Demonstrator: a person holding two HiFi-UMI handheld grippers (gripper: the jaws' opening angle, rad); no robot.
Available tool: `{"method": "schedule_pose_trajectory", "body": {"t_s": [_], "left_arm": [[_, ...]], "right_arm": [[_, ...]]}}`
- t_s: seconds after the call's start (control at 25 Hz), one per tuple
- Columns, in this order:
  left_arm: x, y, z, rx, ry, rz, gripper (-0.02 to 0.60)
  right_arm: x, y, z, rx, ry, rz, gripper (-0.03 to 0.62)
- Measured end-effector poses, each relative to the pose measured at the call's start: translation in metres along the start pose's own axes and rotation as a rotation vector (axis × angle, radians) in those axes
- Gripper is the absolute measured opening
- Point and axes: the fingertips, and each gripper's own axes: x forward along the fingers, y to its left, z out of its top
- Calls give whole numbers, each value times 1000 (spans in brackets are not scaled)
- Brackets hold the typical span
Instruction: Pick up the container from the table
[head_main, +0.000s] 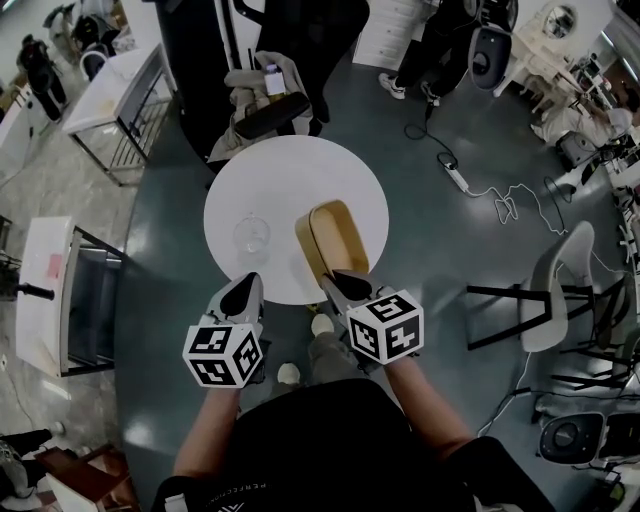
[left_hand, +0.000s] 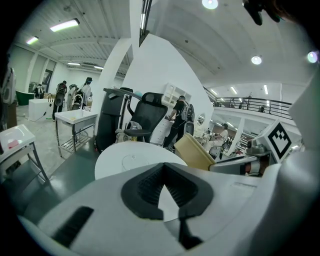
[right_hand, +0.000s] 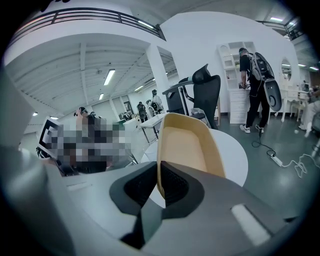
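right gripper (right_hand: 156, 175): jaws clamped on the near rim wall of the container (head_main: 333, 240). It's a thin edge pinch on one wall only.
left gripper (head_main: 243, 295): jaws together, nothing between them. It hangs over the near edge of the surface (head_main: 300, 170), near the right one.
container: tan oblong tub on the near right part of the surface, its near end at the edge. The far end looks tilted up, and I can't tell if it's fully clear.
risk, slip: I judge the long tub could pivot in such a small bite and slide out if I lift fast.
risk, drop: a slip this close to the edge likely sends it to the floor (head_main: 450, 240).
risk, knock: a clear glass piece (head_main: 252, 237) sits just left of the tub, and a swing to the left could hit it.
surface: round white top, with only the tub and the glass on it.
room: open hall with a dark glossy floor. There's a black office chair (head_main: 270, 110) behind the surface, a power strip (head_main: 457, 178) with its cable, a white chair (head_main: 560, 290) to the right, and people standing further off.
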Motion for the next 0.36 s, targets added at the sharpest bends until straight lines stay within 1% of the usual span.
{"method": "schedule_pose_trajectory", "body": {"t_s": [0.36], "left_arm": [[5,3,-8,-28,15,-13,-8]], "right_arm": [[12,2,-3,17,13,16,21]]}}
